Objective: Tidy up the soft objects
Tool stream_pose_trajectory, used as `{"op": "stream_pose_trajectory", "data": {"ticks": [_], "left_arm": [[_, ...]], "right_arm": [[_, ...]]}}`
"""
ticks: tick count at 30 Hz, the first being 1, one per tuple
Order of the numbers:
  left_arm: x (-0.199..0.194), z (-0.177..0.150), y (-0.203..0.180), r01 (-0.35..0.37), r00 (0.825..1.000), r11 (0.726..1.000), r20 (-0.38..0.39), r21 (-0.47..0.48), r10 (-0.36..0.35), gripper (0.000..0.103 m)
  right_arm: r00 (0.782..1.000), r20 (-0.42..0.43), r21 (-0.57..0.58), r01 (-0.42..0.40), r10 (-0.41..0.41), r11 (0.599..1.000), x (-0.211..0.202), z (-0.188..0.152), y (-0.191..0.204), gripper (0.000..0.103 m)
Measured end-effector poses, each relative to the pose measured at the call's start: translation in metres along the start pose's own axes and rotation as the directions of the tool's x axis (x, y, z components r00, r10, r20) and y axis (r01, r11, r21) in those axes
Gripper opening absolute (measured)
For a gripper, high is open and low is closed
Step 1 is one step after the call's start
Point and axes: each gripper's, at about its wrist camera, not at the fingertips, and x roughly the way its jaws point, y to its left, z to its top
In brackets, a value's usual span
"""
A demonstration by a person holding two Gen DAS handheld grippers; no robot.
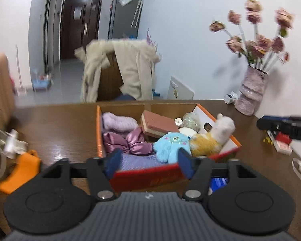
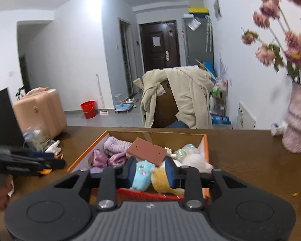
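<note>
1. My left gripper [image 1: 148,163] hovers wide open and empty above the box's [image 1: 218,118] near red wall.
2. My right gripper [image 2: 150,172] stands part open; the blue plush [image 2: 141,175] and yellow plush [image 2: 160,178] show between its pads, but I cannot tell any grip.
3. In the box, a pink sponge block [image 1: 158,123] lies at 12 o'clock from the blue plush, a satin bow [image 1: 128,143] at 9.
4. A flower vase [image 1: 252,92] stands at 2 o'clock beyond the box.
5. The print on the red wall is blurred, unreadable.
</note>
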Motion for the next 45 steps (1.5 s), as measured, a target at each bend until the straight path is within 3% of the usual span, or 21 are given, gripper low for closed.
{"op": "stream_pose_trajectory", "data": {"ticks": [3,7,13,16,21,28,32,35,36,37,41,45], "left_arm": [[-0.036,-0.021,-0.021,-0.029,0.999,0.997,0.028,0.078,0.027,0.079],[-0.065,-0.055,-0.051,-0.040,0.998,0.993,0.053,0.114,0.034,0.083],[-0.084,-0.120,-0.081,-0.045,0.997,0.998,0.065,-0.044,0.048,0.086],[-0.078,-0.141,-0.085,-0.026,1.000,0.996,0.013,-0.087,0.027,0.086],[-0.053,-0.137,-0.088,-0.063,0.998,0.994,-0.025,-0.085,0.061,0.086],[0.006,-0.115,-0.096,0.005,0.999,0.995,-0.044,-0.096,-0.009,0.084],[0.075,-0.083,-0.098,0.045,0.996,0.994,-0.075,-0.096,-0.052,0.059],[0.121,-0.075,-0.090,0.121,0.984,0.975,-0.108,-0.187,-0.143,0.043],[0.132,-0.078,-0.087,0.151,0.976,0.963,-0.120,-0.223,-0.181,0.032],[0.141,-0.082,-0.084,0.182,0.966,0.952,-0.137,-0.247,-0.221,0.028],[0.146,-0.093,-0.068,0.250,0.945,0.910,-0.121,-0.329,-0.304,0.026],[0.146,-0.096,-0.066,0.255,0.944,0.900,-0.110,-0.353,-0.311,0.027]], "right_arm": [[1.000,0.023,-0.028,-0.018,0.019,0.999,-0.034,-0.017,-0.006,0.043],[0.997,0.035,-0.004,-0.063,0.063,0.998,-0.057,-0.048,-0.018,0.049],[0.996,0.018,0.049,-0.091,0.090,0.995,-0.077,-0.107,-0.028,0.049],[0.994,-0.022,0.074,-0.109,0.110,0.991,-0.081,-0.133,-0.032,0.051],[0.989,-0.071,0.116,-0.119,0.128,0.986,-0.068,-0.150,-0.045,0.052],[0.984,-0.101,0.173,-0.129,0.148,0.976,-0.021,-0.140,-0.060,0.052],[0.978,-0.134,0.233,-0.128,0.162,0.964,0.029,-0.124,-0.069,0.046],[0.978,-0.146,0.277,-0.104,0.149,0.955,0.063,-0.116,-0.074,0.031],[0.977,-0.156,0.282,-0.095,0.143,0.955,0.073,-0.117,-0.075,0.021],[0.976,-0.165,0.292,-0.086,0.139,0.953,0.080,-0.120,-0.075,0.014],[0.982,-0.123,0.270,-0.108,0.146,0.957,0.084,-0.132,-0.073,0.014],[0.980,-0.122,0.253,-0.122,0.157,0.960,0.082,-0.134,-0.073,0.016]]}}
